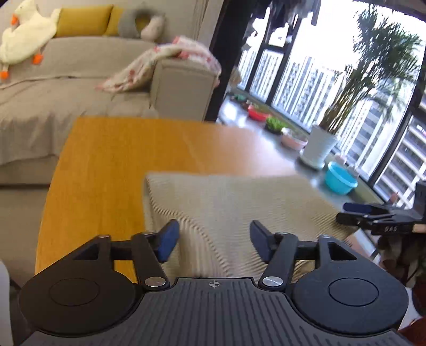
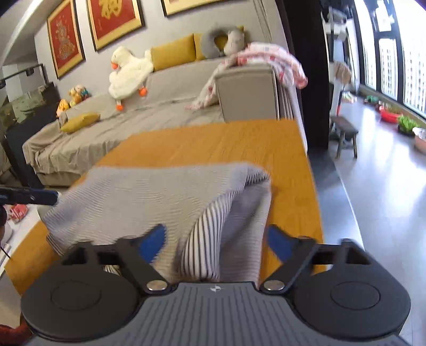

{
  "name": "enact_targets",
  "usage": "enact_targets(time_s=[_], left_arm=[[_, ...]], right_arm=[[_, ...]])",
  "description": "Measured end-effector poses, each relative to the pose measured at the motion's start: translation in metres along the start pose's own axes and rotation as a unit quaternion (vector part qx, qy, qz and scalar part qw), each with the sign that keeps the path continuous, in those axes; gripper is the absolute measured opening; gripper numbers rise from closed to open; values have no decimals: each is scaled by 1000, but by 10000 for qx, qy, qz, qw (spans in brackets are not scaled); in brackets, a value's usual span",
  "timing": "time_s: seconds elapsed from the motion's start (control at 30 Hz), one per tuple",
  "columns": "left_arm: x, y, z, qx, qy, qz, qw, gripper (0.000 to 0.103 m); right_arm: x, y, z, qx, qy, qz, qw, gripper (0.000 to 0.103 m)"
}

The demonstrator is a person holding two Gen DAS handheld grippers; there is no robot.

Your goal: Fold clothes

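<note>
Striped garment [image 2: 149, 197] lay folded on the near part of the orange table [image 2: 213, 138], with one loose flap raised at its right side. Left gripper [image 1: 213, 241] stood with jaws apart over the cloth, pads clear of it, nothing held. Right gripper [image 2: 215, 243] stood wide, the flap between its pads but not pinched. The fabric appeared thin, soft and light; it would likely sag and slip unless pinched at a folded edge or corner, probably both near corners together. Writing: faint letters on the right gripper's body in the left view, unreadable; gold characters on red framed pictures [image 2: 114, 21], too blurred to read.
</note>
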State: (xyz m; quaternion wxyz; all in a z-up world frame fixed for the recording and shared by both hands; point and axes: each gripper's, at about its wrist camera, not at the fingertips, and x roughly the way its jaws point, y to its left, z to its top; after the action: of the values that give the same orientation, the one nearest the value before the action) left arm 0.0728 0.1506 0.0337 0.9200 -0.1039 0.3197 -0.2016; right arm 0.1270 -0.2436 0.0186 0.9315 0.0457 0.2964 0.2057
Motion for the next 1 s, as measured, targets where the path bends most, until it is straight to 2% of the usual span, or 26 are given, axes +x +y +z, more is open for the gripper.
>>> enact_targets(time_s=[0.07, 0.13, 0.23, 0.3, 0.33, 0.43, 0.5, 0.63, 0.77, 0.83, 0.9, 1.0], left_arm=[[-1, -4, 3, -231, -18, -361, 9991, 86], [17, -4, -2, -545, 238, -724, 9956, 89], [54, 7, -18, -888, 718, -722, 9908, 89], [67, 14, -20, -867, 702, -767, 9908, 90], [73, 18, -20, -842, 670, -803, 9909, 94], [87, 27, -6, -749, 635, -698, 9927, 94], [99, 31, 5, -534, 571, -580, 9953, 95], [131, 33, 26, -113, 381, -325, 9987, 102], [148, 29, 43, -302, 323, -57, 9990, 103], [138, 23, 45, -488, 292, 21, 9984, 103], [116, 13, 40, -475, 207, -31, 9987, 103], [94, -8, 25, -328, 335, -292, 9985, 103]], right_arm=[[-4, -3, 9, 135, -211, 173, 9995, 103], [-2, -3, 16, 389, -386, 490, 9973, 103], [15, -2, 16, 774, -393, 967, 9915, 103], [33, 2, 12, 912, -207, 1076, 9898, 103], [41, 4, 9, 941, -113, 1050, 9899, 103], [56, 6, -6, 962, -15, 803, 9921, 103], [57, 8, -13, 1008, 12, 799, 9917, 103], [51, 14, -21, 1286, 174, 1218, 9840, 103], [50, 29, -22, 1152, 413, 1615, 9793, 103], [43, 37, -15, 878, 346, 1432, 9852, 103], [26, 40, -4, 463, -55, 1075, 9931, 103], [15, 35, 16, -249, -555, 128, 9981, 103]])
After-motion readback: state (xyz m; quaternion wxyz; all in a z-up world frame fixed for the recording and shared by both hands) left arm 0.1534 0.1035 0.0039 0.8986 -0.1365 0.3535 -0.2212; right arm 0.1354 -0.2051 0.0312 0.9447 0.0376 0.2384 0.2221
